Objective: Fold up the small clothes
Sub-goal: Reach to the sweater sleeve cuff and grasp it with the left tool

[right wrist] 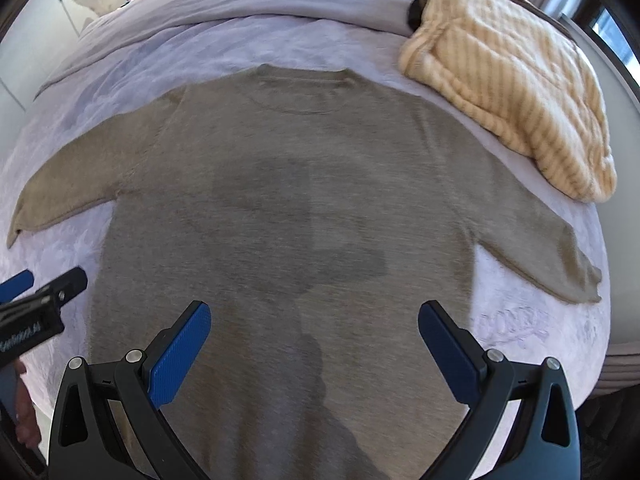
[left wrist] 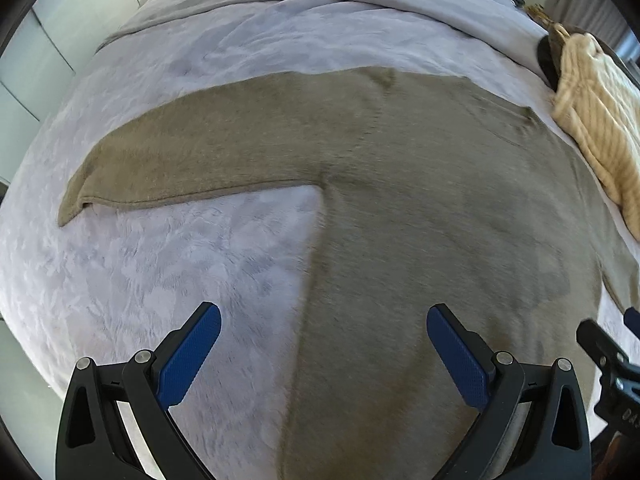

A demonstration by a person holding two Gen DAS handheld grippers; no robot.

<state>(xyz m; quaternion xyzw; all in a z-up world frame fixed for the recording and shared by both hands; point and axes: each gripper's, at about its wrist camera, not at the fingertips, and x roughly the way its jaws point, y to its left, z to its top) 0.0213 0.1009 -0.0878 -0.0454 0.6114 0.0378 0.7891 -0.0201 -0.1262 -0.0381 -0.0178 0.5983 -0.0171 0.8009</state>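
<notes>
We look down on a taupe sweater (right wrist: pixel 304 184) spread flat across the pale lavender blanket (left wrist: pixel 168 264) of a bed, neckline toward the far edge, hem toward the near edge where we stand. Both sleeves lie stretched outward, one toward the left edge of the bed, the other toward the right. A darker patch, seemingly shadow, crosses the chest.

Our left gripper (left wrist: pixel 324 340) hovers above the sweater's left side seam, fingers spread wide, holding nothing; one blue pad (left wrist: pixel 188 360) sits over bare blanket, the other over knit. Our right gripper (right wrist: pixel 314 338) hangs over the lower middle of the garment, also spread wide and empty, both pads above the fabric. Whether either touches the cloth we cannot tell.

A cream striped fleece (right wrist: pixel 516 84) lies bunched by the far right corner of the bed, just beside the sweater's right shoulder. Past the neckline a grey cover (right wrist: pixel 224 4) runs folded across the bed. Each view catches the other gripper at its edge.
</notes>
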